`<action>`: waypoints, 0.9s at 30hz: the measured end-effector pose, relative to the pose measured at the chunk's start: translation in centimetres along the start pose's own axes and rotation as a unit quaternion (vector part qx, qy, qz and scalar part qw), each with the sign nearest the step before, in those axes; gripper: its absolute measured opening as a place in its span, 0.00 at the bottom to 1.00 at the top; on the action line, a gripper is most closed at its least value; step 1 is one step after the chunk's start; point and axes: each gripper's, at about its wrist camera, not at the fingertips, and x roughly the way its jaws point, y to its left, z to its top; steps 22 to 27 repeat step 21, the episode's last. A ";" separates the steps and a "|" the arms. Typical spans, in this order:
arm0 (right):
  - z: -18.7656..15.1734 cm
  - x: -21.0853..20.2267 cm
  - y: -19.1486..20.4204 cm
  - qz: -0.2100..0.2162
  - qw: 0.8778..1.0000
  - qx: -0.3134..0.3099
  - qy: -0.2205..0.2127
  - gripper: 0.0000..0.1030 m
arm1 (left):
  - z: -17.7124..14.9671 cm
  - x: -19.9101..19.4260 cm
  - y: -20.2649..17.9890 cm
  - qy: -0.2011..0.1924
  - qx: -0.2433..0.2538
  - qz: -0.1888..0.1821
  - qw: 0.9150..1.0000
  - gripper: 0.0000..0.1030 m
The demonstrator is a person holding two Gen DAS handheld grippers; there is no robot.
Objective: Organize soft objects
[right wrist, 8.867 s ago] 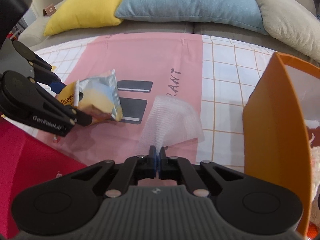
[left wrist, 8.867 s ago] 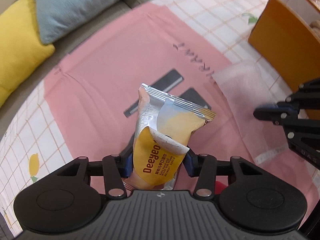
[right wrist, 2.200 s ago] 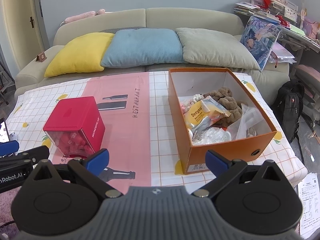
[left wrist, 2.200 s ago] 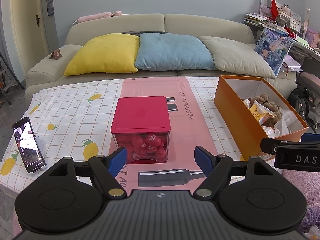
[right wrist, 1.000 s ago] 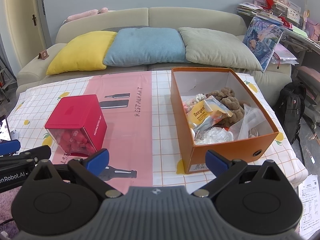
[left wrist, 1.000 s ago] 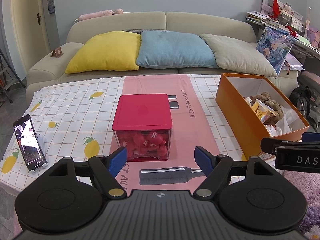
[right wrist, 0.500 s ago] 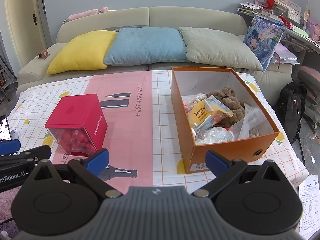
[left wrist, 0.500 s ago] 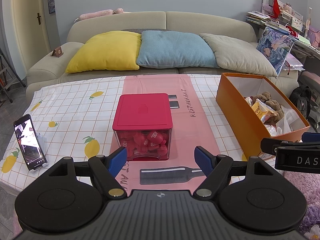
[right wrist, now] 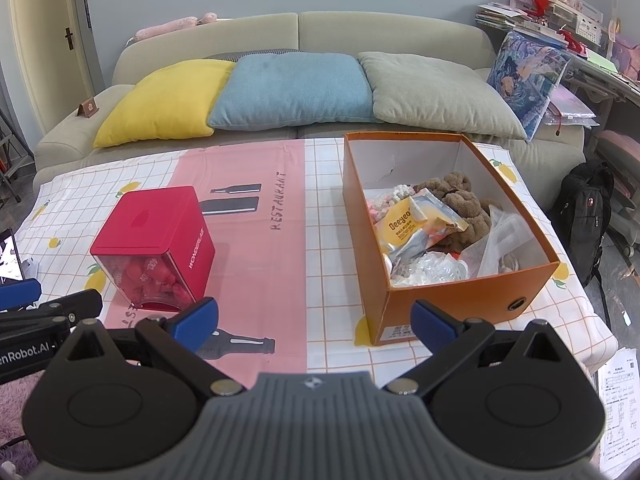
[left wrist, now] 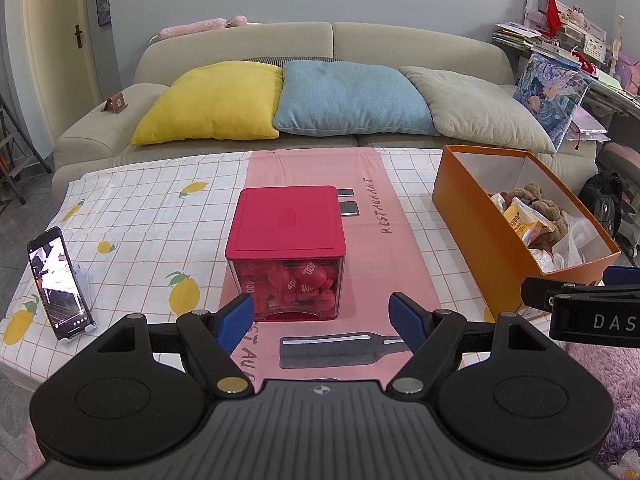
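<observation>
An orange box (right wrist: 460,304) stands on the right of the table; it also shows in the left wrist view (left wrist: 472,216). Inside lie a yellow Deeyeo snack bag (right wrist: 416,224), a brown plush toy (right wrist: 460,196), clear plastic bags (right wrist: 500,248) and other soft items. My left gripper (left wrist: 322,318) is open and empty, held back from the table's near edge. My right gripper (right wrist: 314,320) is open and empty, also near the front edge, left of the box's front corner.
A red-lidded clear container (left wrist: 286,248) of red pieces stands mid-table on the pink runner (left wrist: 384,248). A phone (left wrist: 58,284) leans on a stand at the left edge. A sofa with yellow, blue and grey cushions (left wrist: 348,100) stands behind. A black backpack (right wrist: 584,208) sits on the floor to the right.
Since 8.9 s ago both grippers have let go of the snack bag and the white mesh and pulled back high over the table front. In the last second the views have barely shifted.
</observation>
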 end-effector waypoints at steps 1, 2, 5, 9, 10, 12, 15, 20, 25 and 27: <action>0.0 0.0 0.0 0.000 1.000 0.000 0.000 0.97 | 0.0 0.0 0.0 0.000 0.000 0.000 1.000 0.87; 0.0 0.0 0.0 0.000 1.000 0.000 0.000 0.97 | 0.1 0.0 -0.1 0.000 0.001 -0.001 1.000 0.87; 0.0 0.0 0.0 0.000 1.000 0.000 0.000 0.97 | 0.0 0.0 0.0 0.001 0.000 0.001 1.000 0.87; 0.0 0.0 0.0 0.000 1.000 0.000 0.000 0.97 | -0.1 -0.1 0.1 0.001 0.000 0.001 1.000 0.87; 0.0 0.0 0.0 0.000 1.000 0.000 0.001 0.97 | 0.0 0.0 0.0 0.001 0.000 0.000 1.000 0.87; 0.0 0.0 0.1 0.000 1.000 0.000 0.001 0.97 | -0.1 -0.1 0.1 0.000 0.000 0.000 1.000 0.87; -0.1 0.0 0.1 0.001 1.000 0.001 0.001 0.97 | -0.1 -0.1 0.0 0.001 0.000 0.000 1.000 0.87; -0.1 0.1 -0.1 0.002 1.000 0.001 0.005 0.97 | 0.0 -0.3 -0.3 0.000 -0.003 0.001 1.000 0.87; 0.0 0.2 -0.2 0.002 1.000 0.001 0.006 0.97 | 0.0 -0.3 -0.4 0.000 -0.003 0.002 1.000 0.87; 0.0 0.2 -0.2 0.002 1.000 0.001 0.006 0.97 | 0.0 -0.3 -0.4 0.000 -0.003 0.002 1.000 0.87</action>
